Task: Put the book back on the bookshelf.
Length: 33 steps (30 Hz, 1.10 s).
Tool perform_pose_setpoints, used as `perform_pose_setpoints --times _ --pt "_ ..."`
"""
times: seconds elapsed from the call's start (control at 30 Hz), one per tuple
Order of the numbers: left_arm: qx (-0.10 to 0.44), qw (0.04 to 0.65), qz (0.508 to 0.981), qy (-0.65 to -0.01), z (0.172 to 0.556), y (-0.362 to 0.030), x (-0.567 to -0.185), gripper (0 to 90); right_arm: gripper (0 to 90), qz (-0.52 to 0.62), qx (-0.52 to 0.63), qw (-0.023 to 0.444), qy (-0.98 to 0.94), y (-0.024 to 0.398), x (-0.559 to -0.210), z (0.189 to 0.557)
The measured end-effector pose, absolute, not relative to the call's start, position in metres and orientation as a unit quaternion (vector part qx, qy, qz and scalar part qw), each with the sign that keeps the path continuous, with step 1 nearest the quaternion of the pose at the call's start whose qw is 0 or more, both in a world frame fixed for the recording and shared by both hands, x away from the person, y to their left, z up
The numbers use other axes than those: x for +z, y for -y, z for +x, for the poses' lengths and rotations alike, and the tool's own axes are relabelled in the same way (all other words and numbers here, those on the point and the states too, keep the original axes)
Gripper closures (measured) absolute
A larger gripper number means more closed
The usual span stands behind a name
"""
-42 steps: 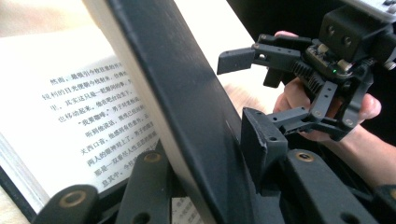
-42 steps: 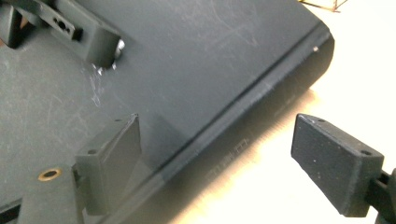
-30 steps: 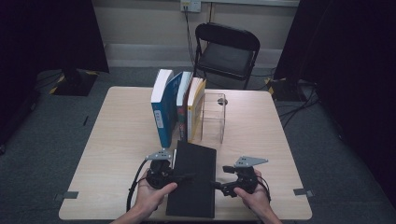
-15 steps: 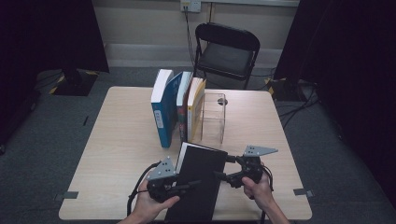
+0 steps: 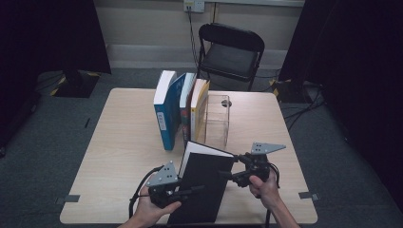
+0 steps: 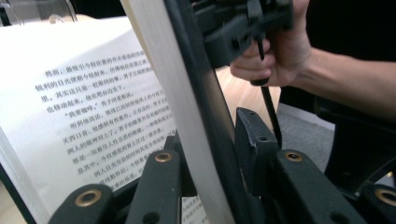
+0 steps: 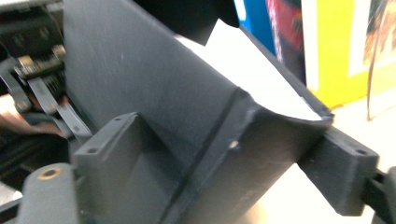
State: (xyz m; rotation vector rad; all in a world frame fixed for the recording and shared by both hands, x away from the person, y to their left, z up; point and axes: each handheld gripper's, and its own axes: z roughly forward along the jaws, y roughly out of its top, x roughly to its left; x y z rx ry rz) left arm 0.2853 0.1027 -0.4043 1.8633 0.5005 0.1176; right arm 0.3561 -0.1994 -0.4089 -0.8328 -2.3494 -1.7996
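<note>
High view: black book (image 5: 204,185) lower centre, tilted off the tabletop (image 5: 119,156); left gripper (image 5: 190,192) jaws pinch its cover, right gripper (image 5: 227,175) jaws, just closing, clamp its spine.

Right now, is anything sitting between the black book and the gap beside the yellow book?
Nothing visible. The black book, held by both tongs, has bare table ahead up to the clear bookend beside the yellow book.

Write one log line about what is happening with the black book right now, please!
black book: tilted up off table | left gripper: shut on cover and pages | right gripper: shut on spine | row of books: upright behind
</note>
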Motion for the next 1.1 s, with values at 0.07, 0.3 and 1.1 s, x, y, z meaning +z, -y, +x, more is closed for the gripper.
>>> perform_pose_setpoints --times 0.07,0.3,1.1 --pt "0.048 0.571 0.791 -0.216 0.289 -0.105 -0.406 72.2 25.2 -0.267 -0.598 0.014 0.755 0.202 -0.399 0.354" --pt "0.066 0.553 0.808 -0.191 0.297 -0.112 -0.415 71.0 39.8 -0.227 -0.609 -0.022 0.76 0.201 -0.374 0.338" --pt "0.06 0.543 0.809 -0.216 0.287 -0.136 -0.426 58.0 40.1 -0.143 -0.555 -0.018 0.819 0.15 -0.388 0.325"
